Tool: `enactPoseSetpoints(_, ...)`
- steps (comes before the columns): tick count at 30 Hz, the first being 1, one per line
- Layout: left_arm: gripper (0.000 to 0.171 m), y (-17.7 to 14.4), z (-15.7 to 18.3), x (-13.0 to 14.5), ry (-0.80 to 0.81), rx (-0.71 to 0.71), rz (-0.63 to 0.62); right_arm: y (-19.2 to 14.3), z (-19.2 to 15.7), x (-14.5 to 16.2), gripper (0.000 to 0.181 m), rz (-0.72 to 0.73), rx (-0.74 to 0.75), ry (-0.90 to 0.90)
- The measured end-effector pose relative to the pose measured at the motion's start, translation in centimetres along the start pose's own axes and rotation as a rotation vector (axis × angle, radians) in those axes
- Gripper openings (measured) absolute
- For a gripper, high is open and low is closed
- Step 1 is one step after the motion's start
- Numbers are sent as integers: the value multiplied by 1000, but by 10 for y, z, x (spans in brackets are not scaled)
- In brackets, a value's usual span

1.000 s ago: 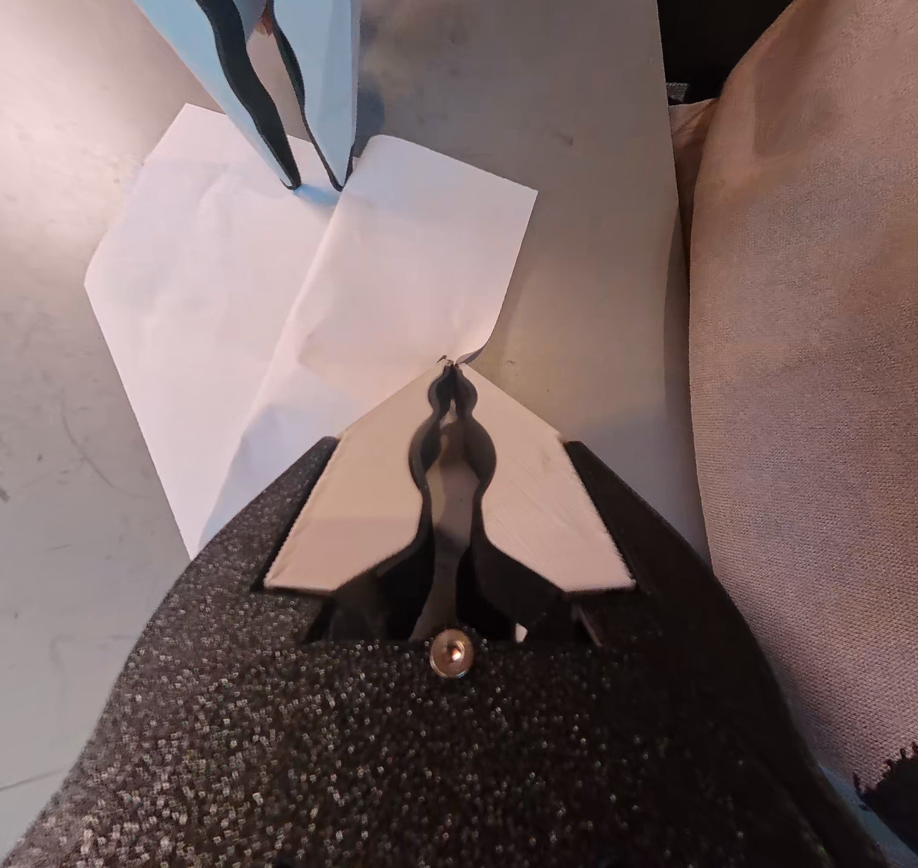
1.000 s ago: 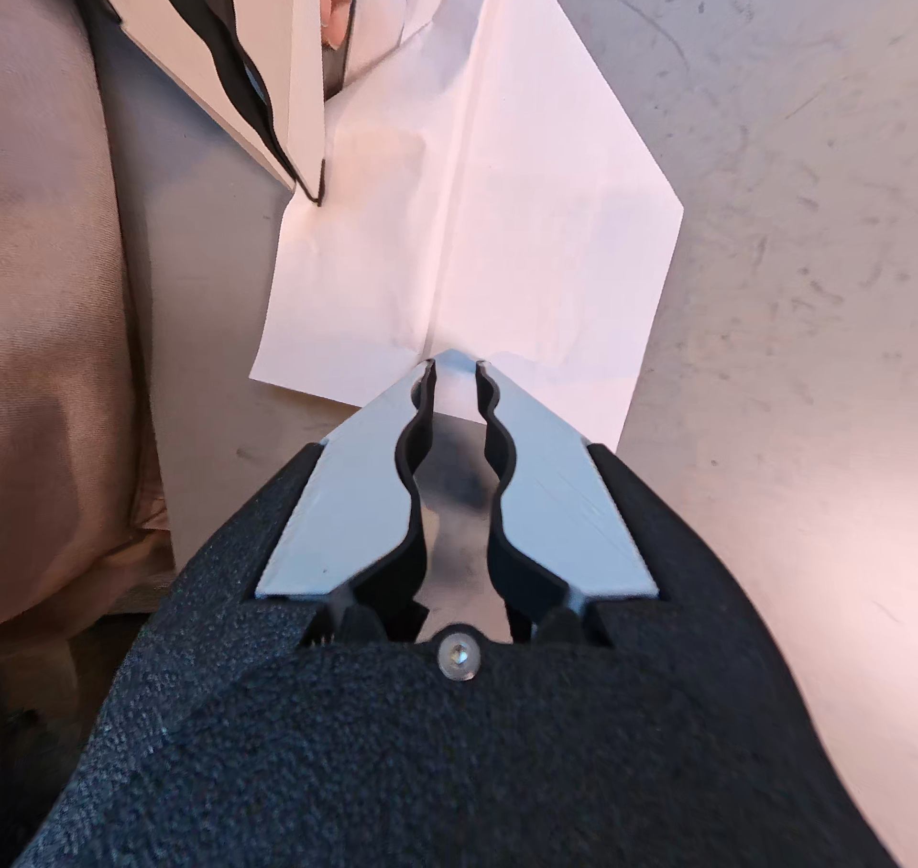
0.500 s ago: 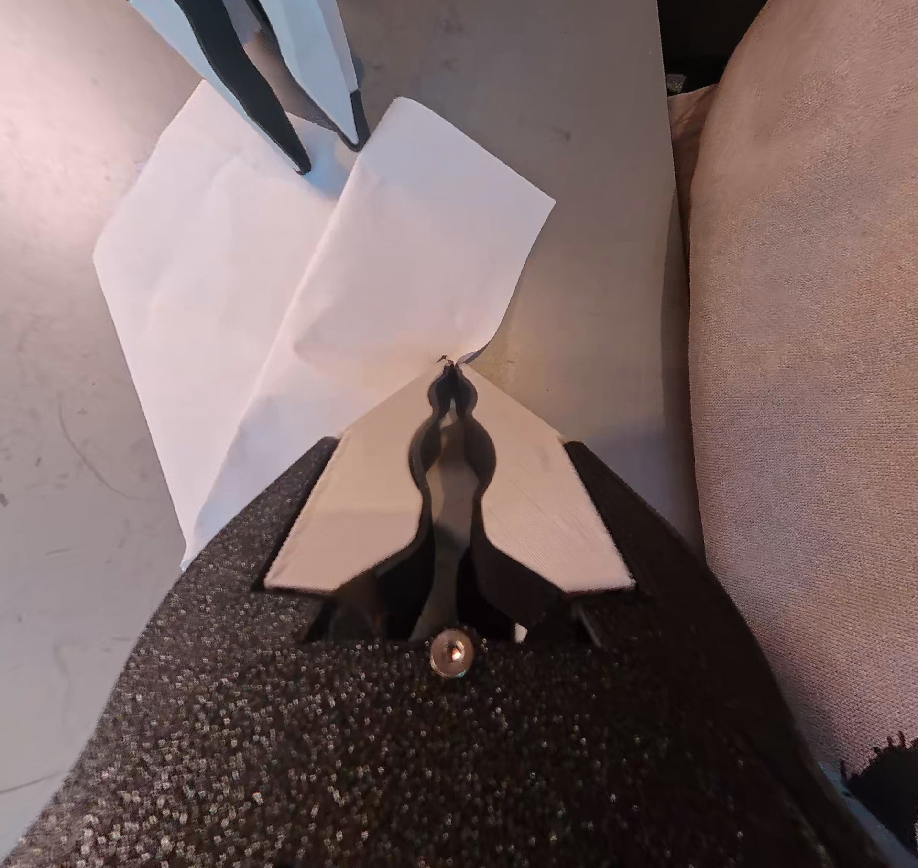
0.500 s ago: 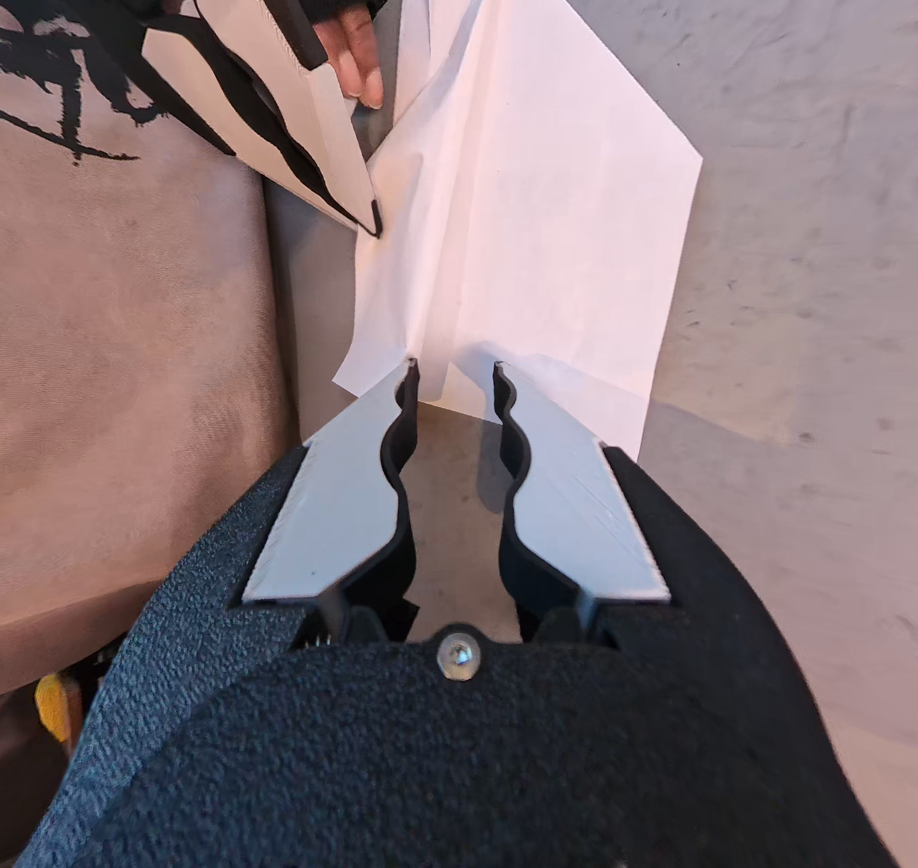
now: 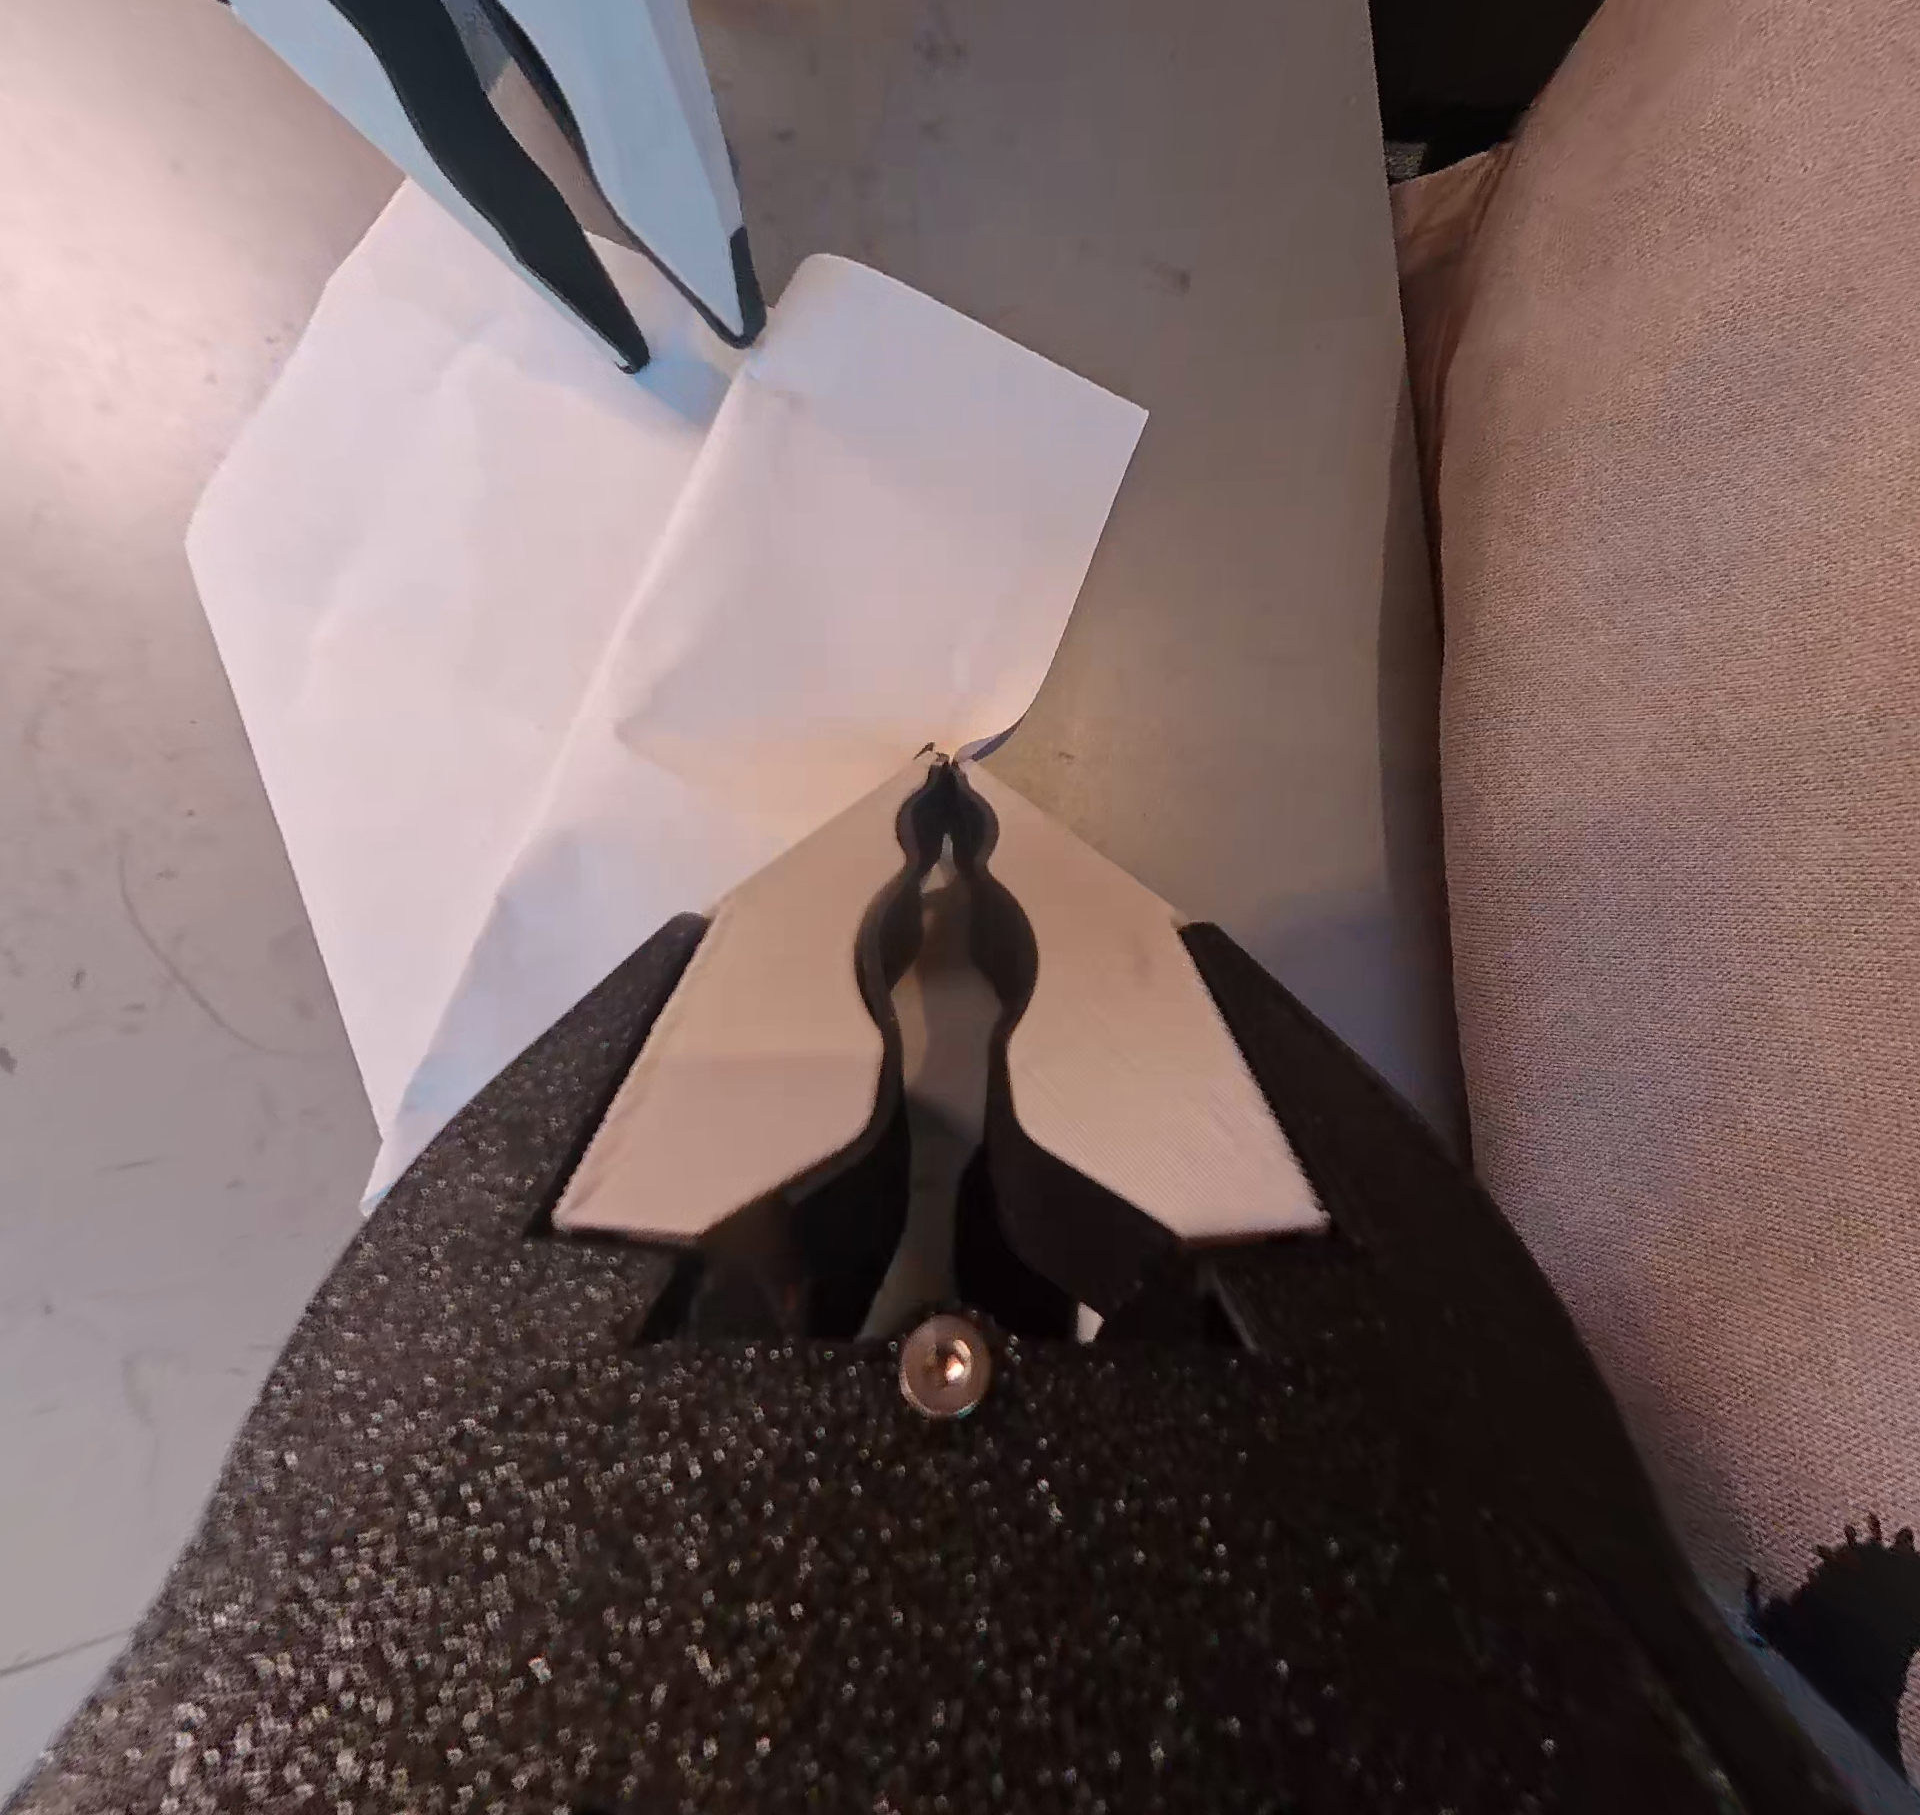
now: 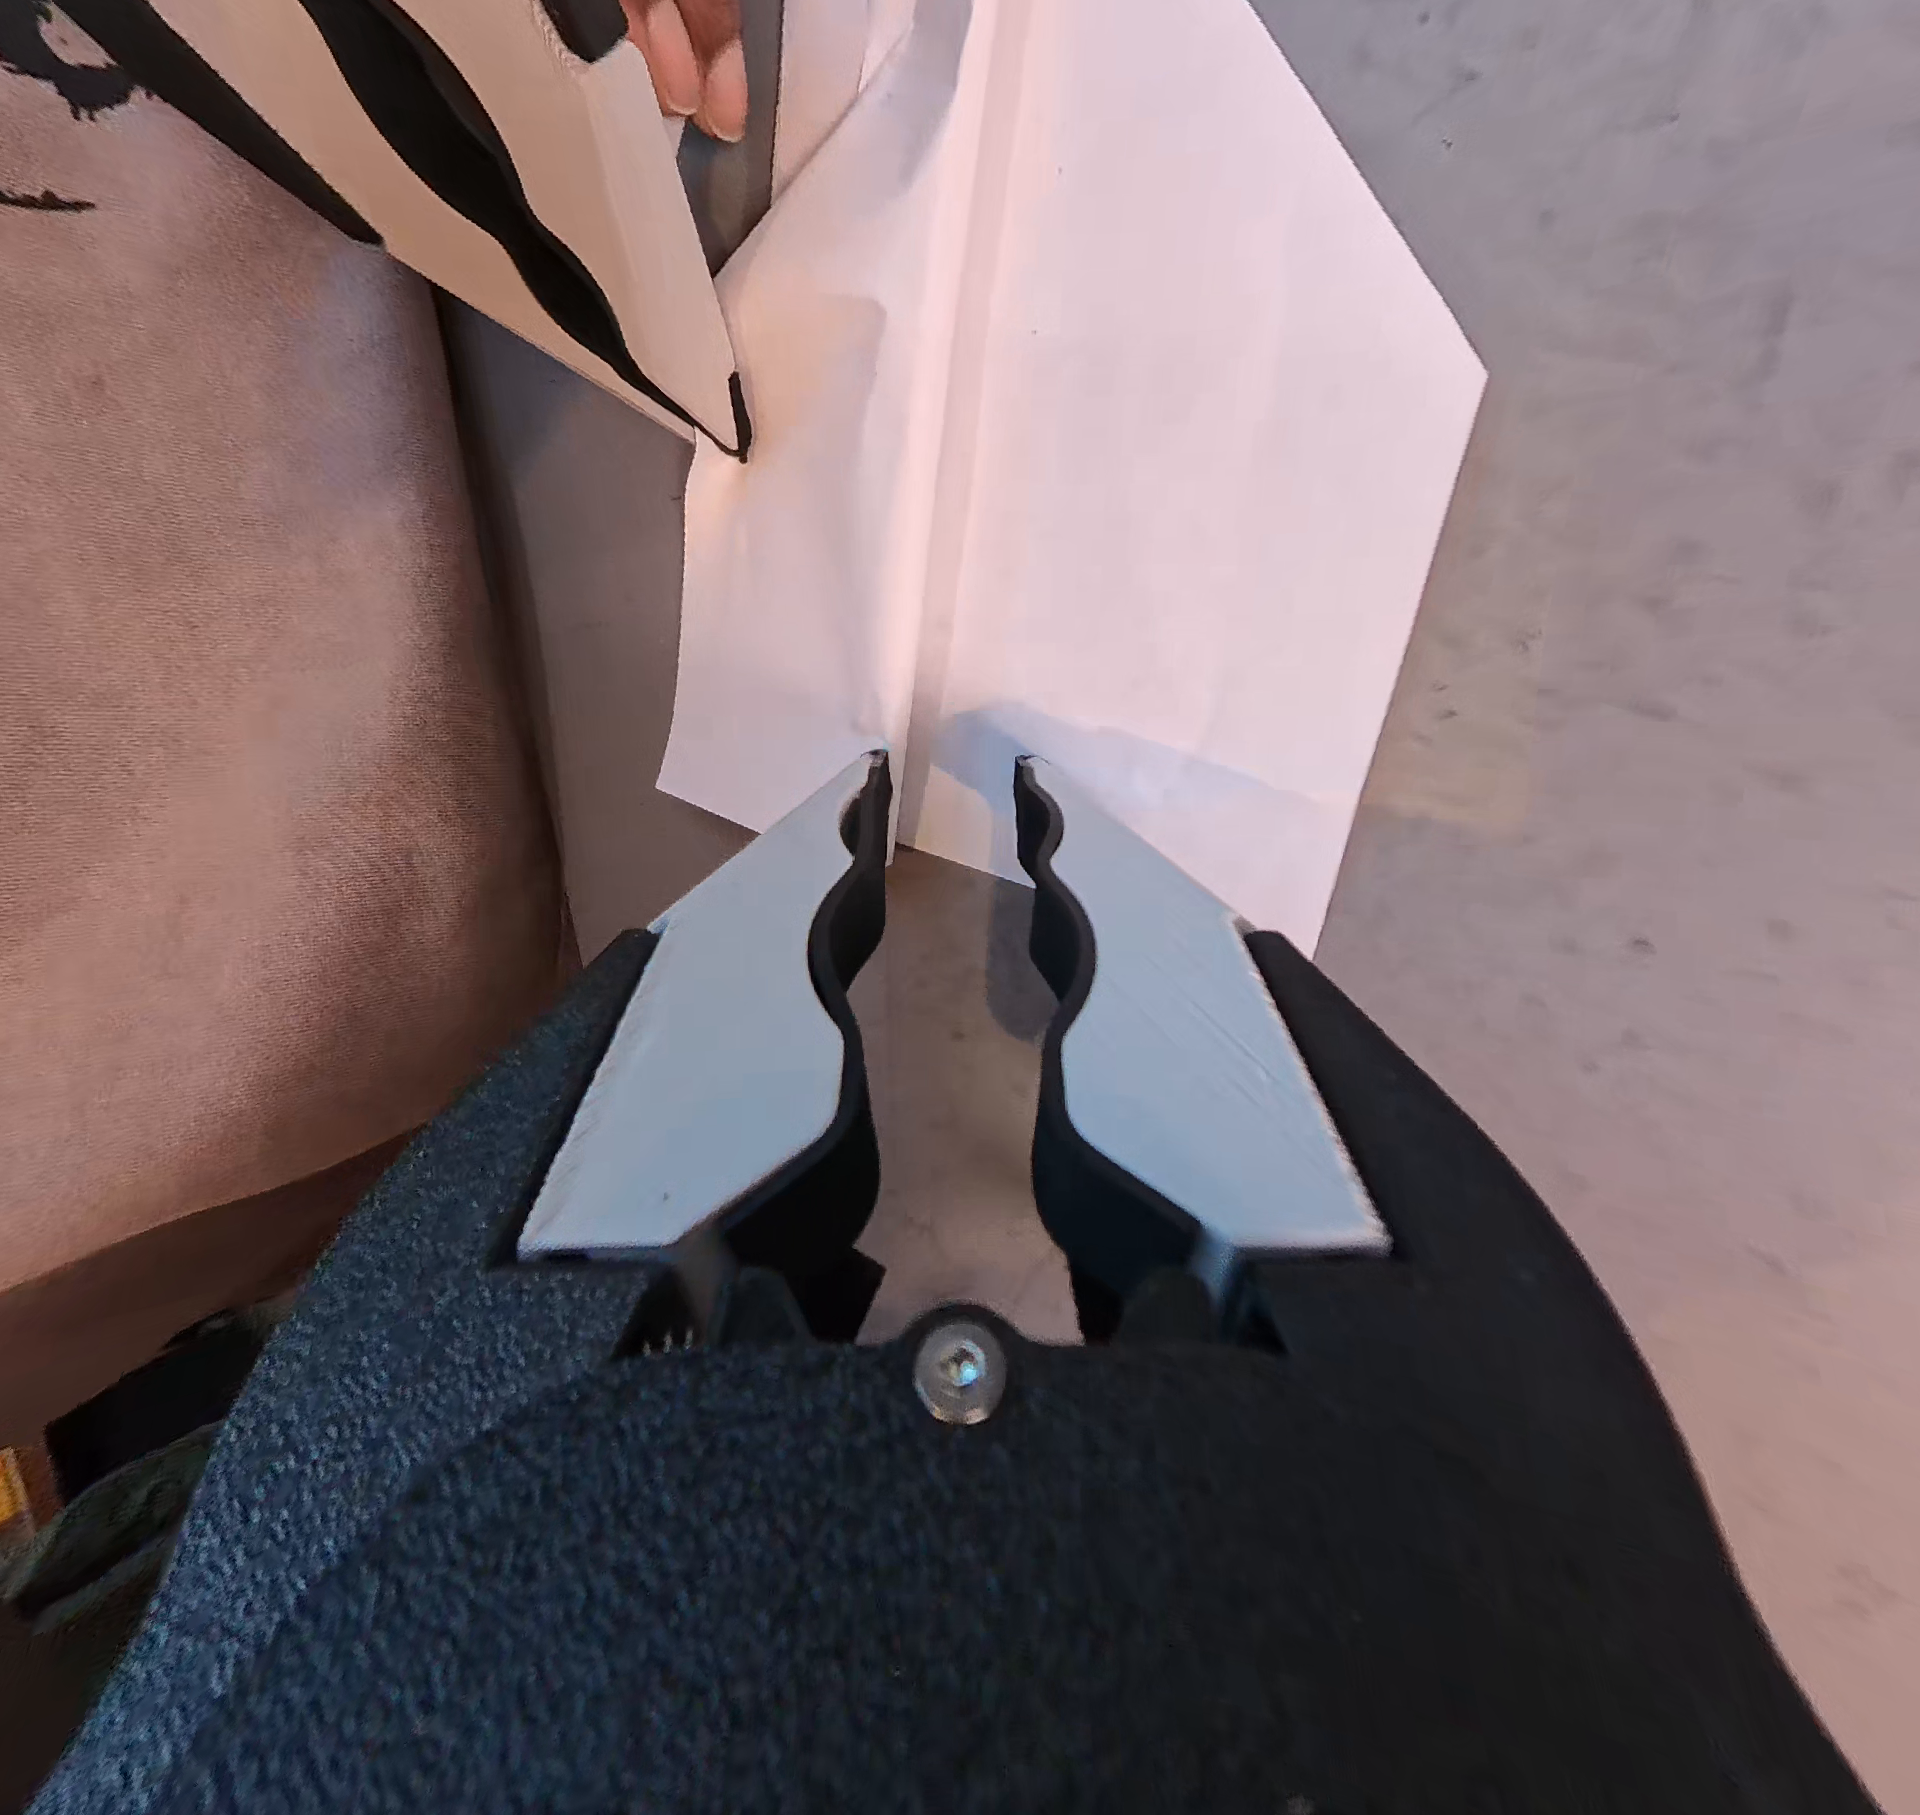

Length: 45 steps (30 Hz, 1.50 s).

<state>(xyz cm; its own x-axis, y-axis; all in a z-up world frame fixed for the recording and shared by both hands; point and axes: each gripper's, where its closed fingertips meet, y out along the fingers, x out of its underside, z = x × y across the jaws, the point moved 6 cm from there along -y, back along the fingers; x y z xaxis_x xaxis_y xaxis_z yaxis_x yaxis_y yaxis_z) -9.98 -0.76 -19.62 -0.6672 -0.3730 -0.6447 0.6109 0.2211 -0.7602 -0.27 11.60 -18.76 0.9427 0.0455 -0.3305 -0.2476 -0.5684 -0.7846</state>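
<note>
While the white sheet of paper (image 5: 468, 570) lies on the grey worktop (image 5: 104, 830), one part of it is lifted. The left tool (image 5: 940, 773) is closed, and its tips pinch the near right edge of the paper. From there a flap rises along a long crease, and the rest of the sheet stays flat to the left.

Seen from the right wrist camera, the right tool (image 6: 954, 763) is open, with a clear gap between its two fingers, and it holds nothing. Its tips stand at the opposite edge of the sheet, just where the crease ends. The raised fold comes down beside the left finger (image 6: 878, 778). I cannot tell if this finger really touches the paper or only hangs very near to it.

Both tools point towards each other across the sheet. The paper is close to the edge of the worktop, and beyond this edge there is beige fabric (image 5: 1662, 726) with some black print. Bare fingertips (image 6: 696, 40) of the person's hand show behind the left tool.
</note>
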Motion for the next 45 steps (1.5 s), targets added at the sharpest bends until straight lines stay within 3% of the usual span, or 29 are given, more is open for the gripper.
enactPoseSetpoints(16,0,0,0,1,3,3,16,3,-7,-2,16,-63,190,-96)
enactPoseSetpoints(24,0,0,0,1,6,-2,10,-1,-1,0,24,8,-11,66)
enactPoseSetpoints(35,0,0,0,1,4,3,-1,-3,2,2,32,44,-156,159)
enactPoseSetpoints(45,0,0,0,1,-1,5,5,1,-4,-2,22,-40,51,52)
